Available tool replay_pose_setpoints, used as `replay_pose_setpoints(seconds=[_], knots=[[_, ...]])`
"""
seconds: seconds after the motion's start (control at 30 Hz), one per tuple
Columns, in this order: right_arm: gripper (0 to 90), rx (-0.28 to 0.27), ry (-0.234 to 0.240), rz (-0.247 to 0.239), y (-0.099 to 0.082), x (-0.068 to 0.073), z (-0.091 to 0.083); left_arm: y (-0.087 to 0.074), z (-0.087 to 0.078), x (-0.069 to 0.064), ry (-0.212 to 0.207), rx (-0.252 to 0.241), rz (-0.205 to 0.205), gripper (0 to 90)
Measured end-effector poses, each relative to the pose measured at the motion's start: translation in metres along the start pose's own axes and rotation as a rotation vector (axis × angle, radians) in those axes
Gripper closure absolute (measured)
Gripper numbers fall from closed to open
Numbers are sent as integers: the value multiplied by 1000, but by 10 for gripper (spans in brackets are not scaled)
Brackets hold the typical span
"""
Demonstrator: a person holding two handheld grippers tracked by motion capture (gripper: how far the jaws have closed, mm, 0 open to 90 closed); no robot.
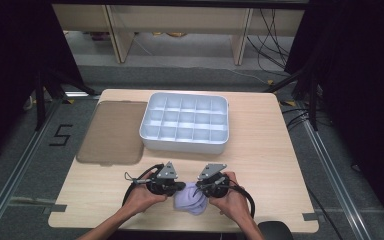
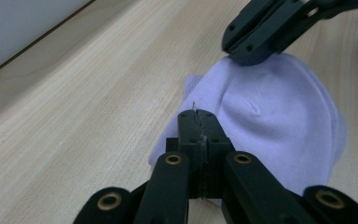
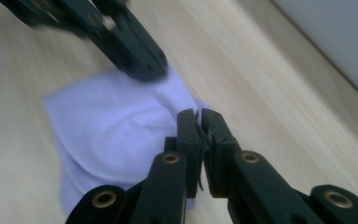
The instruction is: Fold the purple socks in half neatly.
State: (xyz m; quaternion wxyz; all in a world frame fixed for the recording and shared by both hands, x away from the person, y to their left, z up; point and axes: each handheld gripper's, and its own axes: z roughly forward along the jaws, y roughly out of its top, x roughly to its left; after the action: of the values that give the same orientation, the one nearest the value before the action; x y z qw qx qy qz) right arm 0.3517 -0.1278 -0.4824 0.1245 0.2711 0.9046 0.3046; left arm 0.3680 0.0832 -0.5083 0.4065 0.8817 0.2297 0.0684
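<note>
- While both jaws pinch the lilac cloth [image 1: 192, 200] at the surface's [image 1: 260, 165] six o'clock edge, left hand-held gripper [image 2: 198, 122] and right hand-held gripper [image 3: 199, 122] should lift together.
- Keep tension even toward the tray [image 1: 152, 139] at twelve o'clock.

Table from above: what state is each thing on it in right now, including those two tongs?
Lavender cloth: folded, lying on the table near the front edge.
Left tongs: jaws shut, tips at the cloth's edge; a pinch cannot be told.
Right tongs: jaws nearly together, on the cloth's other edge.
White divided tray: open, compartments empty.
Brown lid: off the tray, lying flat left of it.
Table: holds them all.
</note>
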Motion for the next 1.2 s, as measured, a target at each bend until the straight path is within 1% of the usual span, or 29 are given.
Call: replay_pose_setpoints(seconds=[0.03,0.07,0.1,0.17,0.2,0.23,0.27,0.33,0.4,0.43,0.47,0.5,0.53,0.6,0.63,0.67,0.7,0.73,0.77,0.83,0.87,0.9,0.93,0.97,1.0,1.03,1.07,1.13,1.2], knots=[[868,18,-10,15,-2,0,4,0,-1,1,3,15,-1,891],[869,32,1,19,-3,-1,3,-1,0,2,6,4,-2,891],[869,30,-20,2,-5,-1,5,-1,-1,2,11,18,-6,891],[869,50,-14,14,-7,-1,3,-2,0,4,7,1,-2,891],[869,45,-16,22,-9,-1,2,-3,1,3,5,-4,-14,892],[869,37,-14,25,-11,-1,3,-3,-1,4,8,14,7,892],[868,33,12,49,-12,-1,1,-2,-1,4,8,16,9,891],[868,11,8,59,-15,0,-1,-3,-1,4,10,12,9,891],[868,7,21,58,-19,0,-4,-3,-1,2,13,-7,-29,891],[868,-3,32,34,-22,0,-4,-3,-1,4,12,-8,-15,891],[868,-9,21,43,-23,1,-5,-3,-2,3,18,-19,-37,891],[865,-7,36,40,-23,1,-5,-2,-4,6,14,-13,-11,890],[860,-9,32,34,-24,1,-6,-2,-7,4,16,-28,-39,890],[858,-28,25,31,-21,0,-7,-2,-11,4,18,-34,-23,888],[858,-34,13,22,-20,2,-10,-2,-14,3,7,-50,-35,883],[858,-42,5,17,-18,4,-12,-2,-17,3,6,-47,-39,873],[858,-30,10,4,-16,6,-16,-3,-19,2,2,-49,-44,866],[858,-46,7,1,-15,9,-16,-3,-22,1,-1,-52,-37,858],[857,-38,18,-14,-13,12,-18,-4,-24,0,-3,-53,-49,847],[857,-49,27,-24,-12,16,-17,-6,-27,-4,-13,-67,-61,826],[857,-38,32,-29,-12,18,-18,-8,-30,-6,-16,-58,-60,825],[857,-44,38,-35,-12,20,-17,-9,-30,-9,-20,-61,-63,824],[857,-31,54,-33,-11,21,-18,-11,-32,-11,-30,-58,-56,823],[858,-41,46,-43,-11,22,-16,-12,-32,-14,-33,-56,-67,823],[858,-23,54,-43,-11,22,-17,-13,-32,-17,-44,-61,-65,823],[858,-22,63,-45,-12,23,-17,-15,-32,-19,-48,-56,-61,822],[858,-35,52,-44,-12,24,-16,-16,-31,-21,-49,-47,-59,820],[857,-47,51,-53,-11,24,-17,-17,-30,-21,-45,-31,-60,803],[858,-46,62,-55,-9,26,-20,-18,-31,-21,-51,-38,-67,779]])
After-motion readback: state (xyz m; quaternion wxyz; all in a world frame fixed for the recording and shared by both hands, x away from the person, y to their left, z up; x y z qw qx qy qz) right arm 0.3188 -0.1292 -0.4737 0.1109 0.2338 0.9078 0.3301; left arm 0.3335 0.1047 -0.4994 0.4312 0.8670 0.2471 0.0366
